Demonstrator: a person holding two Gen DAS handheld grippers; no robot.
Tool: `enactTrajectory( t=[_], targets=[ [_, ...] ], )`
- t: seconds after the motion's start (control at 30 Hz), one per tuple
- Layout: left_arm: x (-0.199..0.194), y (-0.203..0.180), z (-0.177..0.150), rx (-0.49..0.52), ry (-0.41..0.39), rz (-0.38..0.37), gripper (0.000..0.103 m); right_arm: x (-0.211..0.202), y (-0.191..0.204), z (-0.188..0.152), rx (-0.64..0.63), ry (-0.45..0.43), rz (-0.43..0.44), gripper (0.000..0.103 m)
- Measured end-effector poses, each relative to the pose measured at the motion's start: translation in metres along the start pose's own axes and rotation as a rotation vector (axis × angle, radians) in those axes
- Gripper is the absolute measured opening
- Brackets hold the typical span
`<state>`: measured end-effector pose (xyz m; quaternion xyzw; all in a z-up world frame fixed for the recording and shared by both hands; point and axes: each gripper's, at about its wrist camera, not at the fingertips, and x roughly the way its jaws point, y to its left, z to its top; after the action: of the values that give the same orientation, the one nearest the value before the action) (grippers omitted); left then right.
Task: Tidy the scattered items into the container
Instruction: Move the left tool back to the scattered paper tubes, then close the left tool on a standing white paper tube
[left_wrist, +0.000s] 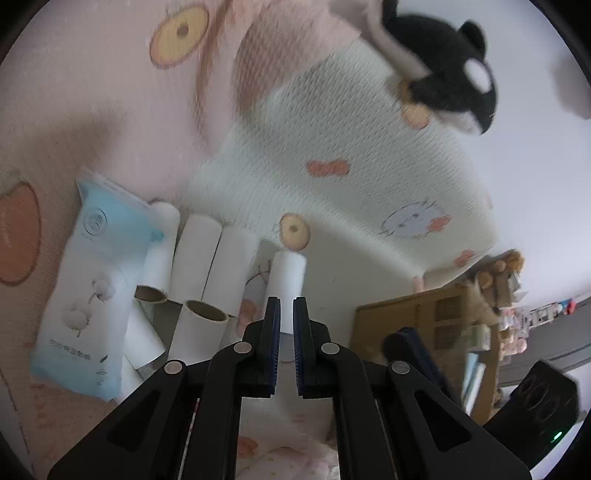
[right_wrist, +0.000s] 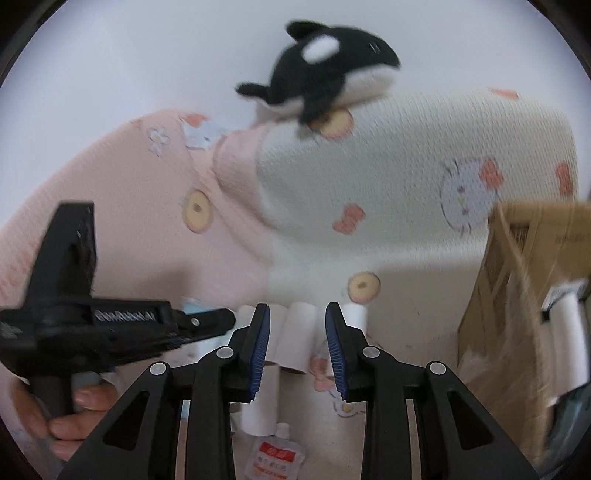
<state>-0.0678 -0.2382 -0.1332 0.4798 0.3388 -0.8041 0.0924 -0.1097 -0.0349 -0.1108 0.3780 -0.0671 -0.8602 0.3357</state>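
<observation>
Several white paper rolls (left_wrist: 207, 273) lie on the patterned bed cover beside a blue and white tissue pack (left_wrist: 92, 288). My left gripper (left_wrist: 286, 302) hovers over them with its jaws close together and a narrow gap; one white roll (left_wrist: 288, 280) lies just beyond its tips, not held. In the right wrist view the same rolls (right_wrist: 295, 332) lie ahead of my right gripper (right_wrist: 297, 314), which is open and empty. The left gripper (right_wrist: 207, 325) shows at its left. A cardboard box (right_wrist: 517, 295) at the right holds a white roll (right_wrist: 569, 339).
A black and white orca plush (right_wrist: 325, 74) rests on a cream pillow (right_wrist: 406, 177) behind the rolls. A small pouch with a red label (right_wrist: 277, 458) lies near my right gripper. The cardboard box (left_wrist: 424, 325) stands right of the left gripper, with clutter behind.
</observation>
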Motion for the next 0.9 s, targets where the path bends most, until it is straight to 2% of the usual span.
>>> enactTrajectory(
  t=[0.13, 0.23, 0.37, 0.5, 0.53, 0.6, 0.63, 0.77, 0.9],
  targets=[
    [0.026, 0.003, -0.003, -0.012, 0.066, -0.013, 0.006, 0.026, -0.014, -0.028, 0.007, 0.042, -0.04, 0.029],
    [0.042, 0.002, -0.007, -0.01, 0.103, 0.0, 0.006, 0.043, -0.031, -0.044, 0.069, 0.099, -0.049, 0.029],
    [0.059, 0.002, -0.013, -0.013, 0.148, -0.025, 0.008, 0.058, -0.046, -0.058, 0.117, 0.142, -0.057, 0.029],
    [0.069, 0.001, -0.015, -0.001, 0.119, -0.01, 0.026, 0.063, -0.045, -0.065, 0.064, 0.122, -0.055, 0.032],
    [0.071, 0.001, -0.015, -0.006, 0.116, -0.018, 0.035, 0.065, -0.045, -0.066, 0.049, 0.121, -0.056, 0.034],
    [0.077, 0.004, -0.017, -0.031, 0.118, -0.058, 0.045, 0.068, -0.046, -0.069, 0.028, 0.111, -0.044, 0.041],
    [0.08, 0.005, -0.017, -0.042, 0.12, -0.075, 0.049, 0.07, -0.047, -0.071, 0.021, 0.111, -0.044, 0.042],
    [0.094, 0.01, -0.018, -0.097, 0.133, -0.109, 0.052, 0.078, -0.051, -0.074, 0.032, 0.129, -0.016, 0.042],
    [0.107, 0.007, -0.021, -0.076, 0.141, -0.077, 0.052, 0.083, -0.053, -0.072, 0.023, 0.136, -0.02, 0.043]
  ],
)
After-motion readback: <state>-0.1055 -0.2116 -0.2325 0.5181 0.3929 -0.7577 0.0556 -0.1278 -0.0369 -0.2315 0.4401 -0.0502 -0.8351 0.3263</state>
